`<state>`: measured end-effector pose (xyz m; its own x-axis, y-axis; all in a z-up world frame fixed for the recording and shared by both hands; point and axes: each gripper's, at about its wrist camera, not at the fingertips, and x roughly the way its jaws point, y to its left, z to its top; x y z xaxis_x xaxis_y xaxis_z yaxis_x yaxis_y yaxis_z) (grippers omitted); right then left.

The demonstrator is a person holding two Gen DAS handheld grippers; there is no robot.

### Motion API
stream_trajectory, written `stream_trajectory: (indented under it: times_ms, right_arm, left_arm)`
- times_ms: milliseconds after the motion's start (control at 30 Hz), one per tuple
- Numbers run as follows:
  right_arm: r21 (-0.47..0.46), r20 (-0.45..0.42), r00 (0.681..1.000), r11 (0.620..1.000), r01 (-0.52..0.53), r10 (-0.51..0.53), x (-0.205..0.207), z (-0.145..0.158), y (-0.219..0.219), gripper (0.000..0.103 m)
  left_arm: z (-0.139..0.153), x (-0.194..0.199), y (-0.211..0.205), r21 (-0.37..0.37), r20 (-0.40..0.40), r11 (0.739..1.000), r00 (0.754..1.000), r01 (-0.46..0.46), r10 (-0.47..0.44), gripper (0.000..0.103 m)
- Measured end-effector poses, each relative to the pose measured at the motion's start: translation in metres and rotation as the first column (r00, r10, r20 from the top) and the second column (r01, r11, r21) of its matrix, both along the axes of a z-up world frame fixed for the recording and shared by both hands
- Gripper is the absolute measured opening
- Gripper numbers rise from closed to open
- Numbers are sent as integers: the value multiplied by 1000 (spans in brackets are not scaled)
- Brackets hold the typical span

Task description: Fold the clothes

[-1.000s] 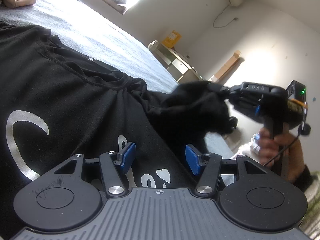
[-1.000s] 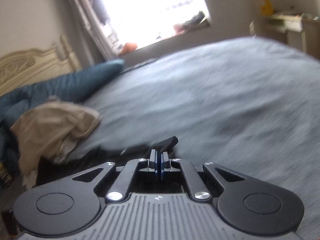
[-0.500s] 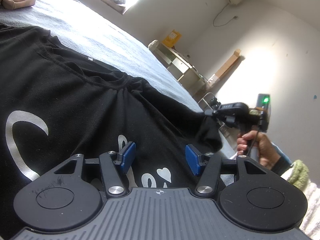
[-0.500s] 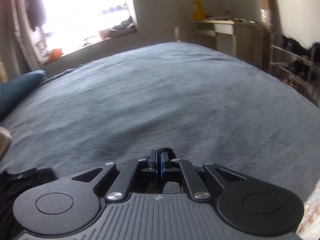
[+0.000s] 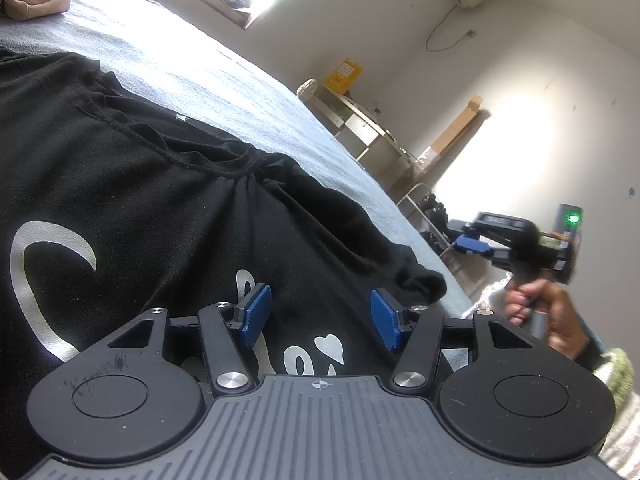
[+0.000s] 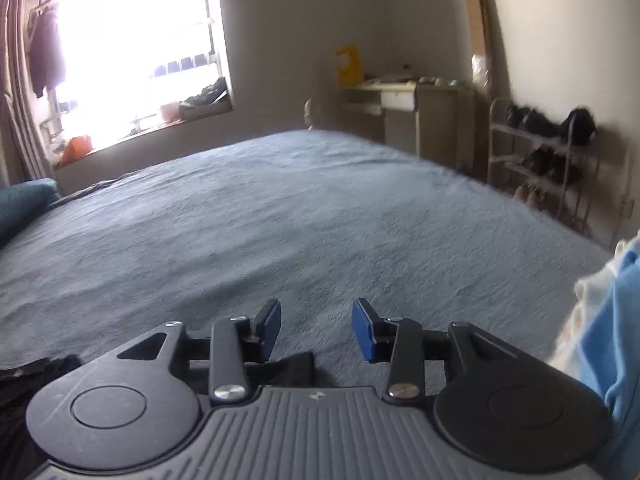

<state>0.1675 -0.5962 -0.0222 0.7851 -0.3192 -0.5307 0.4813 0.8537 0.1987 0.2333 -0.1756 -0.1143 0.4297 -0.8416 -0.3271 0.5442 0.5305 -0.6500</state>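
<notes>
Both sets of fingers stand apart. My left gripper [image 5: 318, 318] hovers over the black shirt [image 5: 132, 200] spread on the bed [image 6: 304, 216]. My right gripper [image 6: 316, 330] just opened, nothing between; only its view shows the shoe rack [image 6: 548, 160].

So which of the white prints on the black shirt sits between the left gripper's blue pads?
The small white heart, just inside the right pad; the big crescent lies far left on the black shirt.

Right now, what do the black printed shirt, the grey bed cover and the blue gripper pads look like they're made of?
Black printed shirt: soft matte knit, probably cotton jersey; it wrinkles, with stitched seams.
Grey bed cover: napped, fleece-like fabric, with a fuzzy texture.
Blue gripper pads: smooth matte rubber or plastic; can't tell which.
</notes>
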Motion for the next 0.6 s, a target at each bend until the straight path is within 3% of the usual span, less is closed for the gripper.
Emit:
stream_trajectory:
  times_ms: [100,267,367,433,600]
  right_arm:
    - [172,-21,997,983,-67,72,-19,1,7,42]
    - [461,-59,993,885,-62,100,-49,-19,12,42]
    - [454,-111,992,891,-10,67,-47,-28,11,42]
    - [394,-131,990,919,10,46,-39,-33,7,42]
    - [305,-165,979,950,-63,118,-42,-43,21,42]
  left_arm:
    - [0,0,0,-2,-1,1000,1000,0,0,56]
    - [-1,1,0,-6,-3,1000,1000,0,0,56]
    - [-1,1,1,-10,-5,1000,1000,1,-1,56]
    - [-1,1,1,-12,-7,1000,1000,2,-2,56]
    - [-2,2,1,-14,-8,1000,1000,4,-5,56]
